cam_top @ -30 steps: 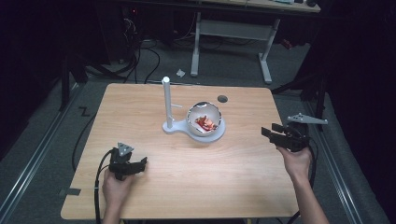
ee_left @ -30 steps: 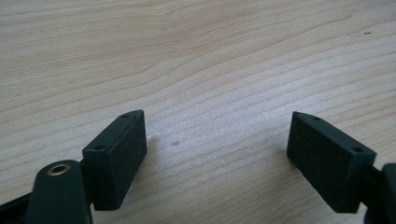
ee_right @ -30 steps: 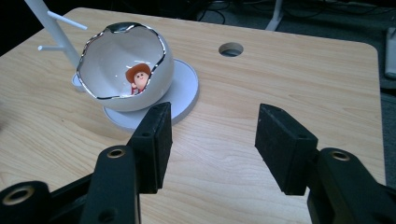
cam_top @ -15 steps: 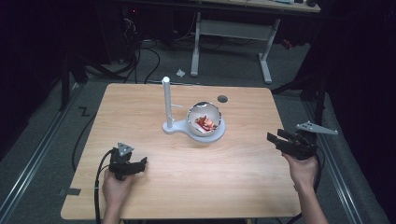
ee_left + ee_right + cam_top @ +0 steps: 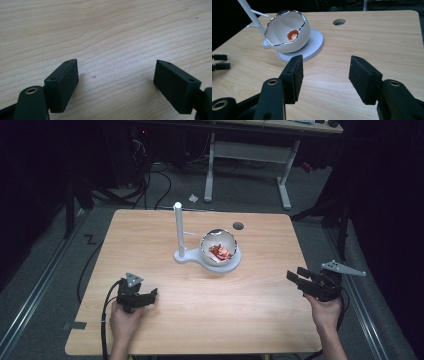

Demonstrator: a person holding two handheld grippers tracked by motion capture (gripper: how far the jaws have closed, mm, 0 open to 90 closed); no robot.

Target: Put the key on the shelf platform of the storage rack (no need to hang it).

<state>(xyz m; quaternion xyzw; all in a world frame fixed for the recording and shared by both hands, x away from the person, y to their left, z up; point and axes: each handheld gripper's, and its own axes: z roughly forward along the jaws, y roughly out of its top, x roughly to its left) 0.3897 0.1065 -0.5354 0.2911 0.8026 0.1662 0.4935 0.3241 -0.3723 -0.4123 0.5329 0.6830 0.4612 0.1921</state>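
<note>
Both black two-jaw grippers stand with jaws well apart and empty; the left gripper rests low over the pale wooden table near its front left, the right gripper at its right edge; the right gripper view reveals a small orange figure inside the white eggshell-shaped bowl; from above the contents look red; the bowl sits on a white round base beside a white upright post.

We hold our left gripper low at the near left, fingers spread wide and empty. Our right gripper sits at the right edge, fingers likewise parted, our right hand gripping from behind.
</note>
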